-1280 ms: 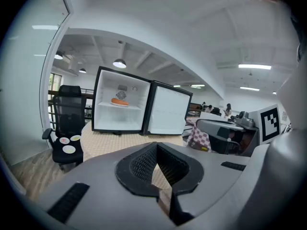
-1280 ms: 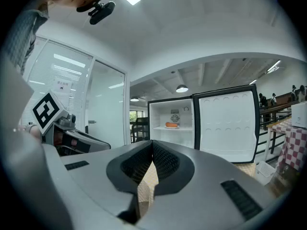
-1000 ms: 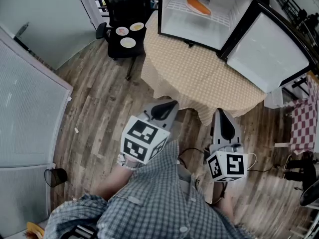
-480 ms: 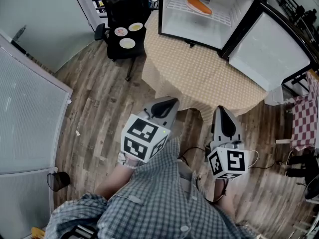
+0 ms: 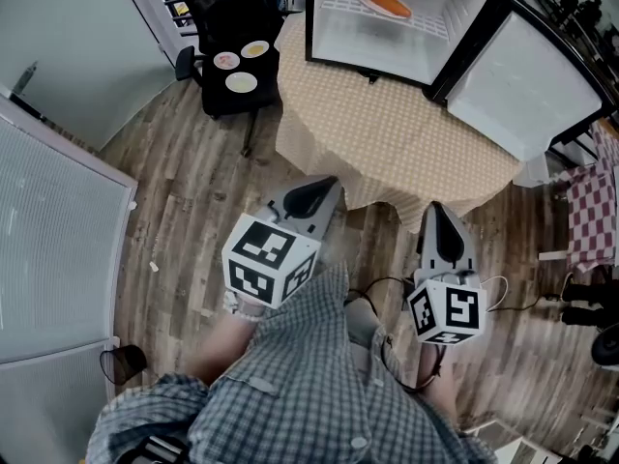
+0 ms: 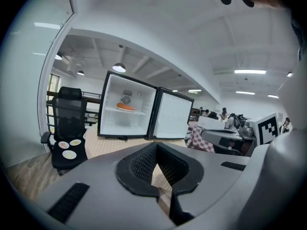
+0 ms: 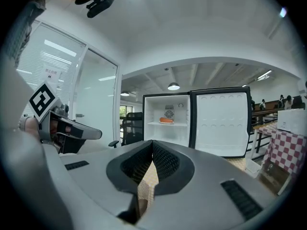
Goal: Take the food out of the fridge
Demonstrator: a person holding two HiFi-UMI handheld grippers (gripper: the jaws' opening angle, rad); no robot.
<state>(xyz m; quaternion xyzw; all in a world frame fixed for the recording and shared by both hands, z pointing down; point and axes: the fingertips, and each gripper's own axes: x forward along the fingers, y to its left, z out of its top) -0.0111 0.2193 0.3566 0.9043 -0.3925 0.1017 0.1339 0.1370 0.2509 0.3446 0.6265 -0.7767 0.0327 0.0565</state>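
Head view, left to right: at upper left a black chair (image 5: 237, 61) is carrying three small plates. At lower centre the left gripper (image 5: 311, 197) is pointing toward the cloth-covered table (image 5: 387, 133), its jaws pressed together and empty. The right gripper (image 5: 441, 225) beside it is likewise closed on nothing. The orange food (image 5: 385, 0) is lying on the shelf of the open fridge (image 5: 377, 46) at the top edge, well beyond both. Reaching it well is probably going to mean spreading one pair of jaws before entering, then coming in level along the shelf.

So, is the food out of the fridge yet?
No, the orange food lies inside the open fridge, up on its wire rack.
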